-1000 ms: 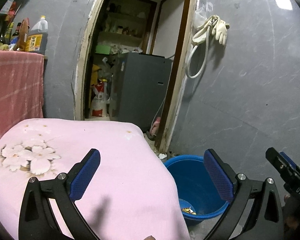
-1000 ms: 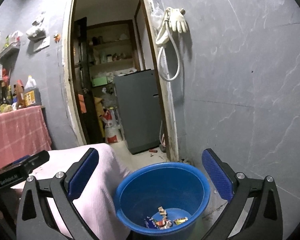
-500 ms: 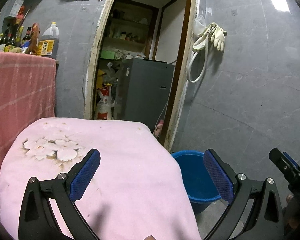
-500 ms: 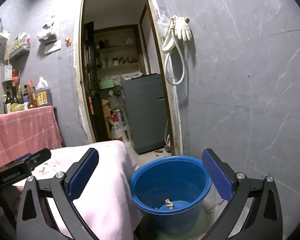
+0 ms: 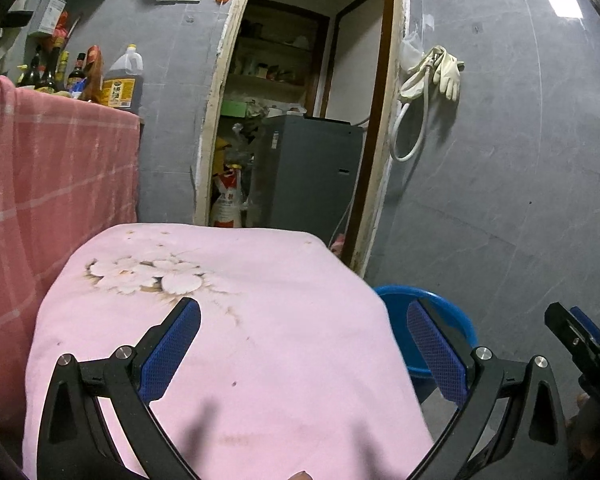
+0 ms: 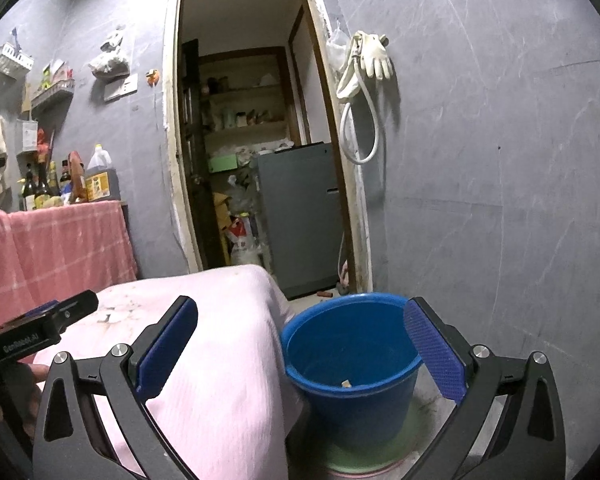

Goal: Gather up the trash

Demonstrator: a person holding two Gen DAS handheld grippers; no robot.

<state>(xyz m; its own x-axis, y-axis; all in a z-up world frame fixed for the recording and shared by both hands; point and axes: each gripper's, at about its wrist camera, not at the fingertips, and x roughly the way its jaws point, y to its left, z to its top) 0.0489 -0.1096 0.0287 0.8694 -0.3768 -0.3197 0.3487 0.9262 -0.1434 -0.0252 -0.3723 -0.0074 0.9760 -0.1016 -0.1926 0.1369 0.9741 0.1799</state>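
Both hand-held grippers hang with jaws spread wide and nothing between the blue pads: the left hand-held gripper (image 5: pixel 303 354) above a table draped in a pink cloth (image 5: pixel 260 320) printed with pale flowers, the right hand-held gripper (image 6: pixel 300 354) over the cloth's edge and a blue bucket (image 6: pixel 352 364). The bucket stands on the floor just beside the table, on a pale green mat (image 6: pixel 364 452), and one small scrap of trash (image 6: pixel 345 383) shows at its bottom; the rest of its inside is in shadow. No trash lies on the cloth, which carries only a few small stains. Grey tiled walls (image 6: pixel 500 160) close in the room. An open doorway (image 6: pixel 252 140) leads to a cluttered back room with shelves and a grey refrigerator (image 6: pixel 300 216). A pair of pale rubber gloves (image 6: pixel 374 56) and a looped white hose (image 6: pixel 358 128) hang on the wall right of the door frame. To the left, a counter covered with a red checked cloth (image 6: pixel 56 248) holds bottles and a large jug of cooking oil (image 6: pixel 100 178), with small racks fixed to the wall above.
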